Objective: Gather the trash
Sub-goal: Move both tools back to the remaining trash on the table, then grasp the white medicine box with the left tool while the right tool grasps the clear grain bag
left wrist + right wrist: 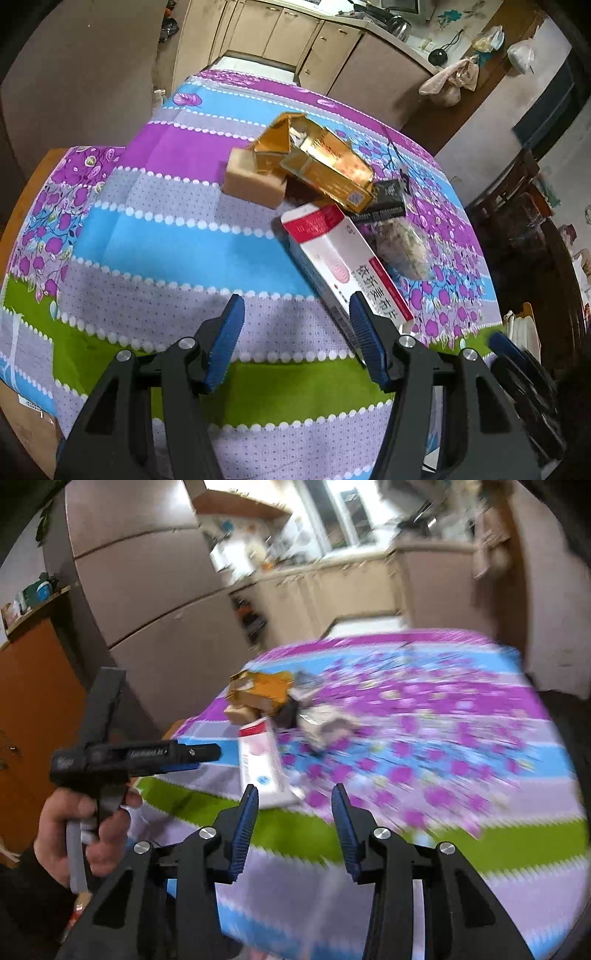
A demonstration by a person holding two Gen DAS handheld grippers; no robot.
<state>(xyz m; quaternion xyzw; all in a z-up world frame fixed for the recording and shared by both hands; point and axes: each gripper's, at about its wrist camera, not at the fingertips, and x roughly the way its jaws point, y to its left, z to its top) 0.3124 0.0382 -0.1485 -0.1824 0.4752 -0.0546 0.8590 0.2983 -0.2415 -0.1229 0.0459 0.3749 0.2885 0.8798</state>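
A pile of trash lies on the flowered tablecloth [155, 236]: a white and red medicine box [343, 258], a torn gold carton [321, 162], a tan block [251, 181], a black packet [384, 203] and a crumpled clear wrapper [406, 247]. My left gripper [295, 332] is open and empty, its right finger beside the near end of the medicine box. My right gripper [293, 819] is open and empty, just short of the medicine box [260, 764]. The right wrist view is blurred; it shows the gold carton [262, 692] and the left gripper [192, 755] held in a hand.
Kitchen cabinets [295, 33] and a counter stand behind the table. A tall refrigerator [147, 579] and an orange cabinet [33, 701] stand at the left. A dark wooden chair [517, 184] is at the table's right side. A cardboard box [26, 428] shows at lower left.
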